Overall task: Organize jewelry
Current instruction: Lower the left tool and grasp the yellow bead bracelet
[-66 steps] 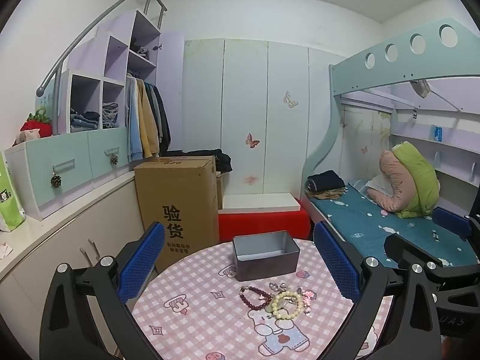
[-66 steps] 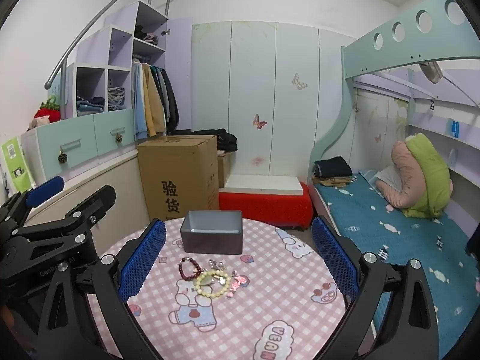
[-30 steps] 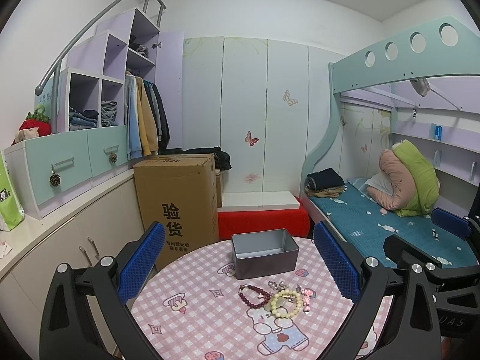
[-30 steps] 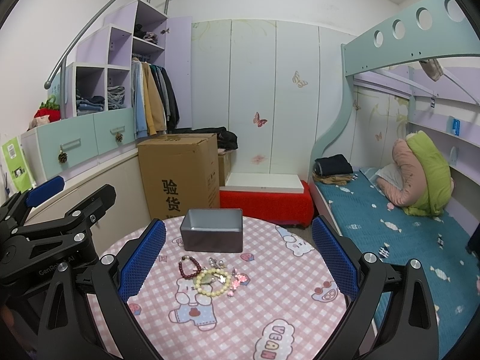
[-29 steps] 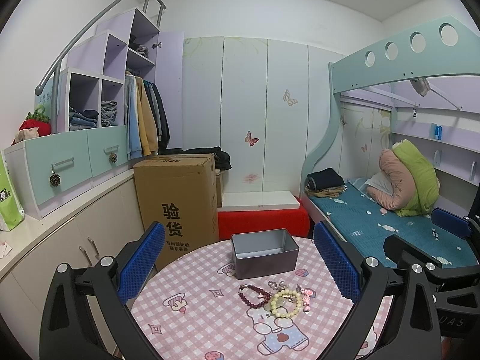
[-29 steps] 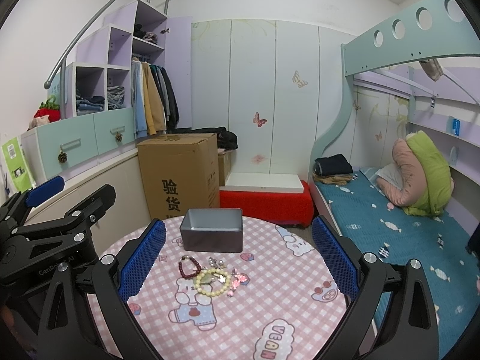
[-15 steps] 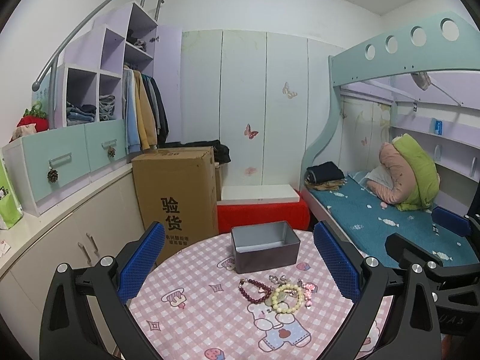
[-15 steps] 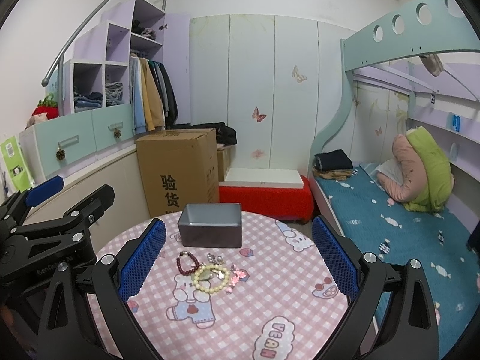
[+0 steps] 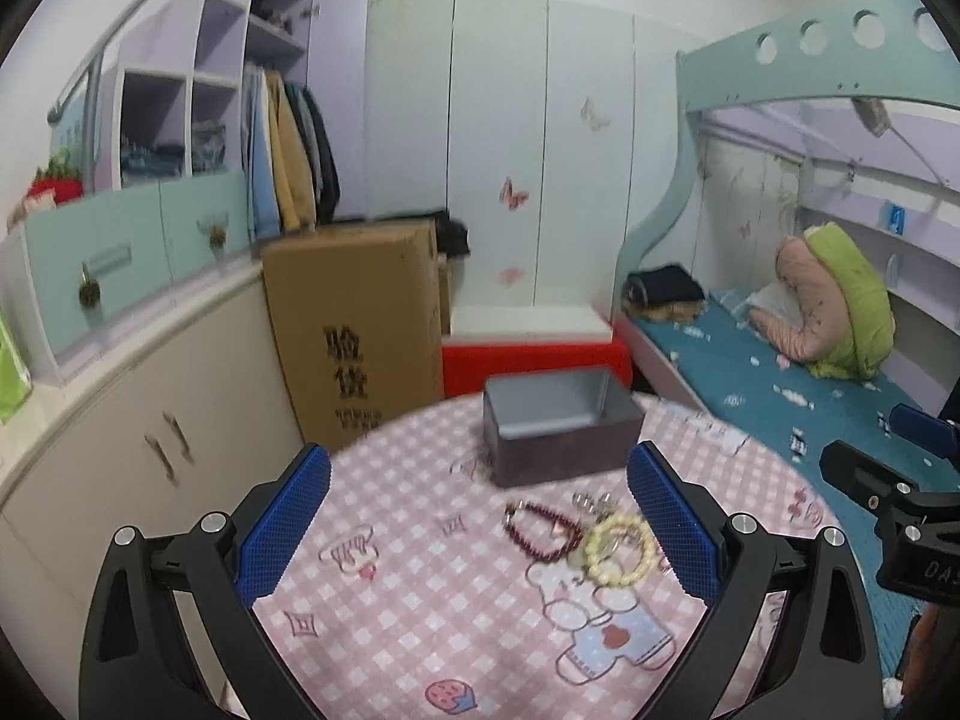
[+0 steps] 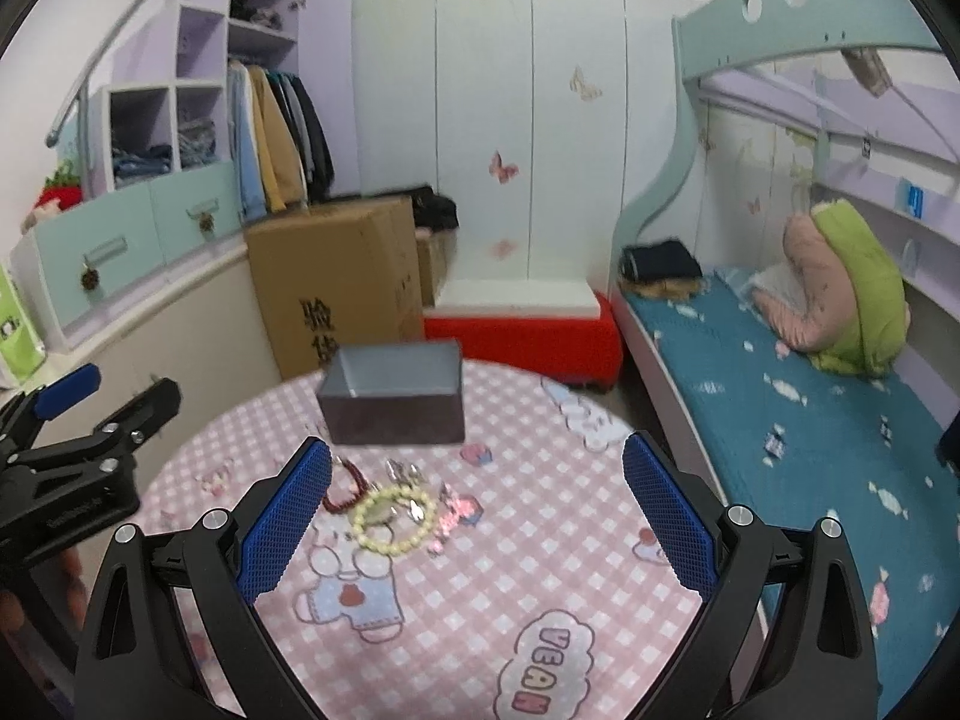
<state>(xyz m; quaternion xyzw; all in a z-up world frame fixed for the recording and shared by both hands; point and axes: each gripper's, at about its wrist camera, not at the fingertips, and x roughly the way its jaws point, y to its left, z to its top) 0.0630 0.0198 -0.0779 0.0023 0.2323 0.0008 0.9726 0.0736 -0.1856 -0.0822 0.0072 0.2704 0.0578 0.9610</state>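
An open grey metal box (image 9: pixel 558 426) (image 10: pixel 393 402) stands at the far side of a round table with a pink checked cloth (image 9: pixel 420 600) (image 10: pixel 510 570). In front of it lie a dark red bead bracelet (image 9: pixel 540 531) (image 10: pixel 345 489), a cream pearl bracelet (image 9: pixel 618 549) (image 10: pixel 393 519) and small silver and pink pieces (image 10: pixel 447 507). My left gripper (image 9: pixel 477 525) is open and empty above the table, left of the jewelry. My right gripper (image 10: pixel 477 519) is open and empty above the jewelry.
A cardboard box (image 9: pixel 354 330) and a red bench (image 9: pixel 534 360) stand behind the table. A counter with drawers (image 9: pixel 120 312) runs along the left. A bunk bed with a blue sheet (image 10: pixel 780 390) is on the right.
Both grippers have moved forward and tilted down toward the table. The box and jewelry appear larger and nearer. Both stay open.
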